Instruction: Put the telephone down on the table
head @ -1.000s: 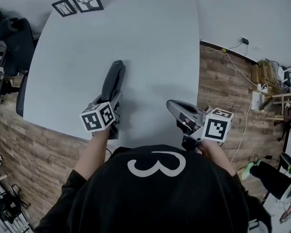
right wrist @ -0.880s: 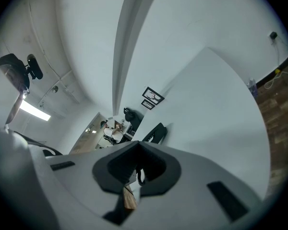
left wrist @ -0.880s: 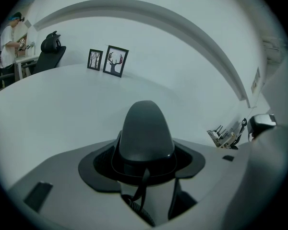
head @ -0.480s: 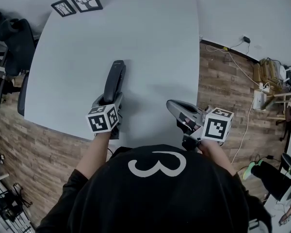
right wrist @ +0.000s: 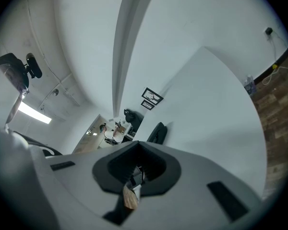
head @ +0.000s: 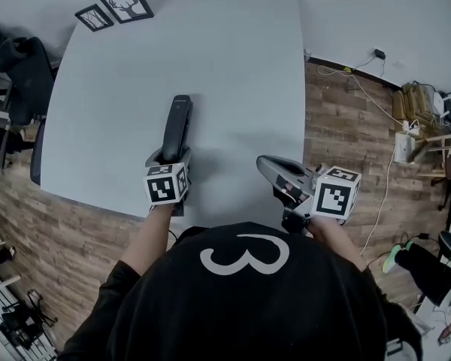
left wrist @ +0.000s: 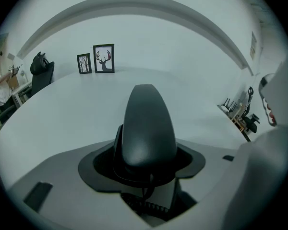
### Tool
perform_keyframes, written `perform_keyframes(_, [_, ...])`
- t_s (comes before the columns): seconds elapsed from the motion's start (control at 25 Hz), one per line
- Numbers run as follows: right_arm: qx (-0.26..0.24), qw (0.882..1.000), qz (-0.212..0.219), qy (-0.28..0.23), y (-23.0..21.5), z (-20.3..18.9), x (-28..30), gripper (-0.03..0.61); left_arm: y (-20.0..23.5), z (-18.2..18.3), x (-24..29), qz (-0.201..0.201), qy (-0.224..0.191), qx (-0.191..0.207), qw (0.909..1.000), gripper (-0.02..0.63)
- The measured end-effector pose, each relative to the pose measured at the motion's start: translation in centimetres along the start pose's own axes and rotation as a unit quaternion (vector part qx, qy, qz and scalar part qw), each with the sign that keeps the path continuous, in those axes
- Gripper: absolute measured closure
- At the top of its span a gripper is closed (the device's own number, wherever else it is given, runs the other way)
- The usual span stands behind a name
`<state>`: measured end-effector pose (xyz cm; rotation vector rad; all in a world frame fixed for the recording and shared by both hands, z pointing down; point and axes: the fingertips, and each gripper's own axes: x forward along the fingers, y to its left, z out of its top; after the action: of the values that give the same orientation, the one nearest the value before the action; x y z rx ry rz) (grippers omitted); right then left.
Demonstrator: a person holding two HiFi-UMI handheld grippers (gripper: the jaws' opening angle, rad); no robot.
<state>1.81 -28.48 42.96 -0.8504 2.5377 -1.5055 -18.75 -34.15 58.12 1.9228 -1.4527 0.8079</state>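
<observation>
Now we have the telephone [head: 176, 126] clamped at its near end in our left gripper [head: 171, 159], the jaws pressing on both its sides. Its body reaches out over the table [head: 240, 66] from close to the near edge. Whether its far end already touches the top, we cannot tell. Our right gripper [head: 275, 170] hangs by the near right corner, jaws pinched together on nothing. What is left, we judge, is to lay the telephone flat and let go.

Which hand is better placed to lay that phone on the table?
Left. The left tool grips the telephone over the table. The right tool holds nothing and sits off to the side, near the table's edge.
</observation>
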Motion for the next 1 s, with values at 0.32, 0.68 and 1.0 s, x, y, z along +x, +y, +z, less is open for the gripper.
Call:
perform_keyframes(0.32, [0.001, 1.0, -0.006, -0.006, 0.2, -0.4, -0.8, 0.569, 0.2, 0.0, 0.4, 0.006, 0.001, 0.021, 0.9998, 0.325])
perform_keyframes(0.68, [-0.01, 1.0, -0.001, 0.017, 0.8, -2.1, -1.7, 0.569, -0.1, 0.3, 0.2, 0.005, -0.036, 0.051, 0.9981, 0.259])
perform_keyframes(1.0, [-0.049, 0.998, 0.022, 0.044, 2.8, -3.1, -3.2, 0.569, 1.0, 1.0, -3.5, 0.023, -0.084, 0.008, 0.9962, 0.216])
